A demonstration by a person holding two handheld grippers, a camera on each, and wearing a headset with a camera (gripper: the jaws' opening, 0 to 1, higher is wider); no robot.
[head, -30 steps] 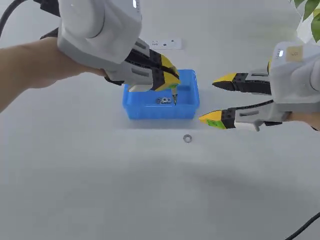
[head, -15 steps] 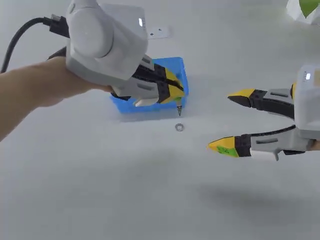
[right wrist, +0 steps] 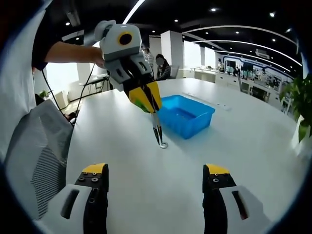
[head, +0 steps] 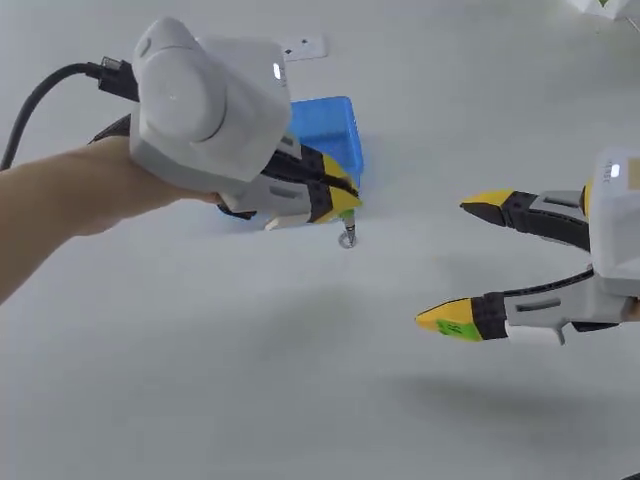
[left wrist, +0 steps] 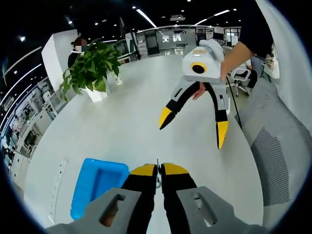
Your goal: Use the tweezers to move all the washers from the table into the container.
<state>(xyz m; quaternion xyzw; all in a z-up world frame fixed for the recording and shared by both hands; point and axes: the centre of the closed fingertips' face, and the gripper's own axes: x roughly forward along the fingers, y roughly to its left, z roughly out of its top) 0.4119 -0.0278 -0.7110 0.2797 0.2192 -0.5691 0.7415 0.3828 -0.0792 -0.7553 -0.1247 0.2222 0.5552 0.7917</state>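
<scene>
My left gripper (head: 343, 204) is shut on thin metal tweezers (head: 346, 226) that point down at the white table. The tweezer tips meet a small metal washer (head: 347, 240) lying just in front of the blue container (head: 328, 130); whether they pinch it I cannot tell. In the right gripper view the tweezers (right wrist: 157, 126) reach down from the left gripper (right wrist: 145, 103) to the washer (right wrist: 163, 145), with the container (right wrist: 189, 115) behind. My right gripper (head: 462, 263) hangs open to the right, well apart from the washer, nothing between its fingers. The left gripper view shows the container (left wrist: 95, 182) at lower left.
A white socket plate (head: 301, 47) lies on the table behind the container. A black cable (head: 45, 88) trails from the left gripper. A potted plant (left wrist: 90, 73) stands at the table's far side. A mesh chair (right wrist: 45, 146) sits beside the table.
The left gripper has come away from above the container, toward me, and down until the tweezer tips are at the washer. The right gripper stays open; the head camera has shifted.
</scene>
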